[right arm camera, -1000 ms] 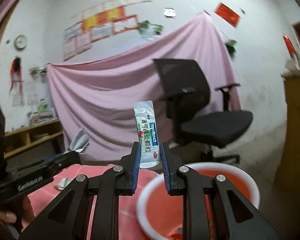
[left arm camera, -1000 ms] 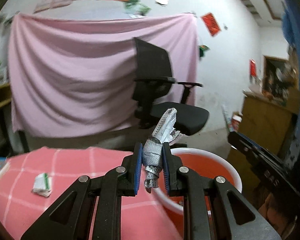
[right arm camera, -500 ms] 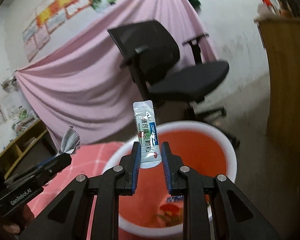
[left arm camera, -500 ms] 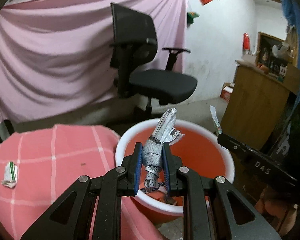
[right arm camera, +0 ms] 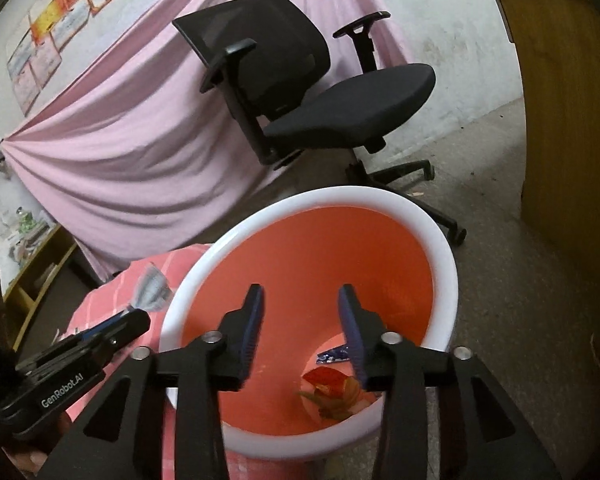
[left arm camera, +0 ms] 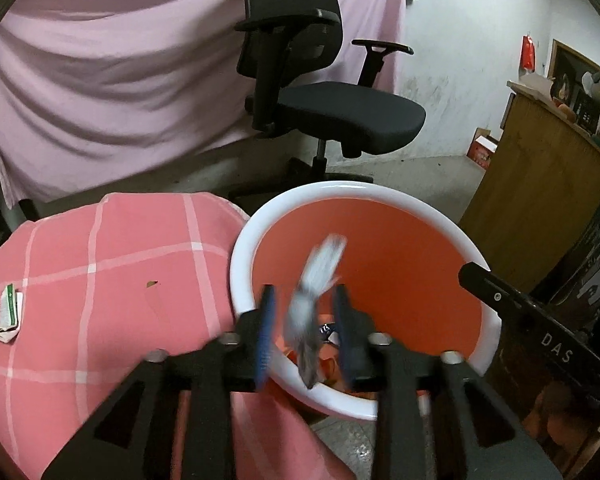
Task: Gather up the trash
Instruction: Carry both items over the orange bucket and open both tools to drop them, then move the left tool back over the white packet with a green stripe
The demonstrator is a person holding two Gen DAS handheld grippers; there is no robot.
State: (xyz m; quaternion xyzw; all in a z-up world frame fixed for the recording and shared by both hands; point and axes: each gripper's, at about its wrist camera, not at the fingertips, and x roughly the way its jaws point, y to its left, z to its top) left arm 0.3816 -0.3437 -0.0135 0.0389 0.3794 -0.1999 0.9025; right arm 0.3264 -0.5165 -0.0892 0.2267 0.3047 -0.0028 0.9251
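A red bucket with a white rim point(left arm camera: 356, 190) point(right arm camera: 444, 248) stands beside the pink checked table point(left arm camera: 112, 256). My left gripper point(left arm camera: 305, 332) is open over the bucket's near rim; a crumpled grey wrapper point(left arm camera: 314, 296) is blurred between its parted fingers, falling free. My right gripper point(right arm camera: 302, 324) is open and empty above the bucket's mouth. Trash lies on the bucket floor point(right arm camera: 332, 392), red and yellow scraps and a blue piece. A folded white and green wrapper point(left arm camera: 6, 314) lies on the table at the left.
A black office chair point(left arm camera: 320, 92) point(right arm camera: 308, 92) stands behind the bucket before a pink sheet point(left arm camera: 112, 80). A wooden cabinet point(left arm camera: 540, 184) point(right arm camera: 568, 120) is to the right. The other gripper's body shows in each view, at right point(left arm camera: 540, 332) and at left point(right arm camera: 72, 368).
Both grippers moved over the bucket and tilted down. Both opened: the left let go of the grey wrapper, the right dropped its white sachet, which is out of sight.
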